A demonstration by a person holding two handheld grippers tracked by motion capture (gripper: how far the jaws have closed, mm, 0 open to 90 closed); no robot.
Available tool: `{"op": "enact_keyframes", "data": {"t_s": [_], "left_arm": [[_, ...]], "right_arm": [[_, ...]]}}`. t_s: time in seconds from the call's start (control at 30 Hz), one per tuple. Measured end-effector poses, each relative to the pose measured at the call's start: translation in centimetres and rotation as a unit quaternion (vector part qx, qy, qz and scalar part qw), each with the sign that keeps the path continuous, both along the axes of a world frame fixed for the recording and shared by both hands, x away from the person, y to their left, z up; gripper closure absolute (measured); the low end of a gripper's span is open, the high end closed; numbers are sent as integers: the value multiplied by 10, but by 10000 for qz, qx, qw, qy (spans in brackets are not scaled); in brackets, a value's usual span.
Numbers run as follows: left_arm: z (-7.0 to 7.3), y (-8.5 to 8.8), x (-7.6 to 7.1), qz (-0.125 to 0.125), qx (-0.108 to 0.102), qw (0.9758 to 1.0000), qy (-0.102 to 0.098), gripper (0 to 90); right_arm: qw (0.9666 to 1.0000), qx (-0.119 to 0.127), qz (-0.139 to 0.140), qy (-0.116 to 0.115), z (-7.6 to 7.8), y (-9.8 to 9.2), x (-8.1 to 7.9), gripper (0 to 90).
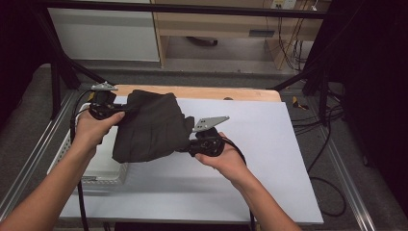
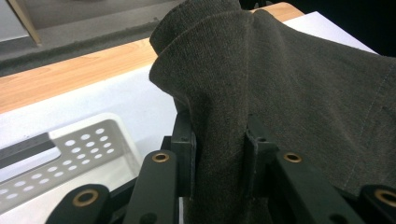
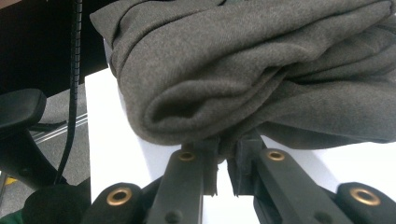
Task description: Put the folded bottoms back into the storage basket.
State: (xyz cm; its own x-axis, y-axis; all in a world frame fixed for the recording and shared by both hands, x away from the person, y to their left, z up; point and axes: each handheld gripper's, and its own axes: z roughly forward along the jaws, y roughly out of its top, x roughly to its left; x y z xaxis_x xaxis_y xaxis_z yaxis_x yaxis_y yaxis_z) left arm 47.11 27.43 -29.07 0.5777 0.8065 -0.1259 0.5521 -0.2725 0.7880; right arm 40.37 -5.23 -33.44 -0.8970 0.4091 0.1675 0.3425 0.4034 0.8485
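A folded dark grey knit garment (image 1: 151,127) hangs in the air between my two grippers, above the left part of the white sheet. My left gripper (image 1: 121,111) is shut on its upper left edge; in the left gripper view the cloth (image 2: 261,88) is pinched between the black jaws of that gripper (image 2: 219,154). My right gripper (image 1: 188,146) is shut on the lower right edge, and in the right gripper view a thick roll of cloth (image 3: 252,70) bulges just above the right gripper (image 3: 227,148), a thin fold caught in its jaws.
A white perforated basket (image 1: 103,163) stands on the table's left side, partly under the garment, and also shows as the basket (image 2: 74,154) in the left gripper view. The white sheet (image 1: 260,159) covers the wooden table (image 1: 216,92). Metal frame rails (image 1: 346,178) run along both sides.
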Motion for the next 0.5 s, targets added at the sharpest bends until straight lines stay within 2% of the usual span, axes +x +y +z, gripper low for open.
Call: {"op": "enact_keyframes", "data": {"t_s": [0.5], "left_arm": [[4,22,-4,162,-39,9998,-80,704]], "right_arm": [[9999,37,91,-53,2,21,4,838]]}}
